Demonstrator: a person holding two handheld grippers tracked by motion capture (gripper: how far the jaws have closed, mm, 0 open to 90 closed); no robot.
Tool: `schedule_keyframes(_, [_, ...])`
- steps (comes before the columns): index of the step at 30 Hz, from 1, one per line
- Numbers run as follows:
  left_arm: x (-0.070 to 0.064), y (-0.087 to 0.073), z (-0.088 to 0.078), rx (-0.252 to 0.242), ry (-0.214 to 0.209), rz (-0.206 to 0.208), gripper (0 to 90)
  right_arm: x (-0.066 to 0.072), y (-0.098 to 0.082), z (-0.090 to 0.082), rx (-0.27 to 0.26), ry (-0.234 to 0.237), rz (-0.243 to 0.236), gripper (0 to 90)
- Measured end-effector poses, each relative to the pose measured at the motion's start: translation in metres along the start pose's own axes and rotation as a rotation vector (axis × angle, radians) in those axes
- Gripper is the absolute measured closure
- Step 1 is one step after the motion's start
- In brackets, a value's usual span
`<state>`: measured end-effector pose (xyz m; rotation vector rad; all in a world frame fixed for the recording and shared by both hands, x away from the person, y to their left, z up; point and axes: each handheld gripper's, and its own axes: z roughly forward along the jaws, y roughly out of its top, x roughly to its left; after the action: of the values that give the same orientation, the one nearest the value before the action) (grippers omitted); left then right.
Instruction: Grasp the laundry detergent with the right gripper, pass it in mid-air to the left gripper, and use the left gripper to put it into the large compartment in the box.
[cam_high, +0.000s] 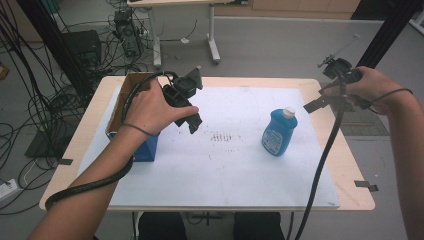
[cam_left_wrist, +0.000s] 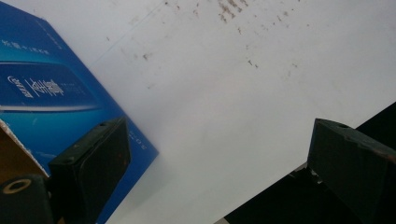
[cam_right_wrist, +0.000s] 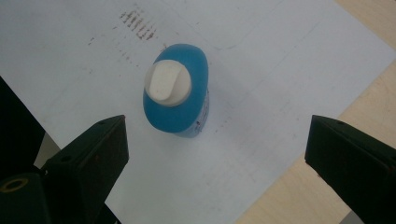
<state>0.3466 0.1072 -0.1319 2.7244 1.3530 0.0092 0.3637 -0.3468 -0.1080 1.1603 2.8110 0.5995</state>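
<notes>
High view: blue bottle (cam_high: 279, 132) upright on white sheet (cam_high: 225, 170) beside open box (cam_high: 131, 117) (both tools spread wide, empty).

A pale wooden bench (cam_high: 350, 165) is covered over most of its top by a white sheet (cam_high: 225, 170), marked with brown specks near its middle. An open blue box (cam_high: 145, 147) is set at the sheet's left edge. A blue bottle (cam_high: 279, 132) with a white cap is stood upright toward the right edge.
</notes>
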Motion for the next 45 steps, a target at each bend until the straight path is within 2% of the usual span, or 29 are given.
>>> schedule_keyframes(5, [0.001, 0.003, 0.004, 0.006, -0.003, -0.004, 6.6, 0.005, -0.008, 0.001, -0.011, 0.007, -0.006, 6.0])
schedule_keyframes(12, [0.000, 0.007, 0.007, 0.008, -0.012, 0.011, 6.5, 0.009, -0.029, 0.003, -0.055, 0.023, 0.009, 6.0])
schedule_keyframes(23, [0.003, 0.011, 0.011, 0.011, -0.027, 0.015, 6.6, 0.017, -0.050, 0.010, -0.079, 0.011, 0.038, 6.0])
schedule_keyframes(30, [0.004, 0.012, 0.014, 0.013, -0.031, 0.014, 6.6, 0.020, -0.061, 0.015, -0.101, 0.006, 0.031, 6.0])
schedule_keyframes(33, [0.004, 0.013, 0.015, 0.014, -0.033, 0.014, 6.6, 0.025, -0.065, 0.017, -0.103, -0.010, 0.023, 5.9])
schedule_keyframes(41, [0.006, 0.014, 0.017, 0.011, -0.036, 0.015, 6.6, 0.027, -0.076, 0.024, -0.114, -0.012, 0.030, 5.5])
schedule_keyframes(45, [0.004, 0.014, 0.018, 0.007, -0.040, 0.018, 6.6, 0.028, -0.082, 0.029, -0.120, -0.010, 0.052, 5.9])
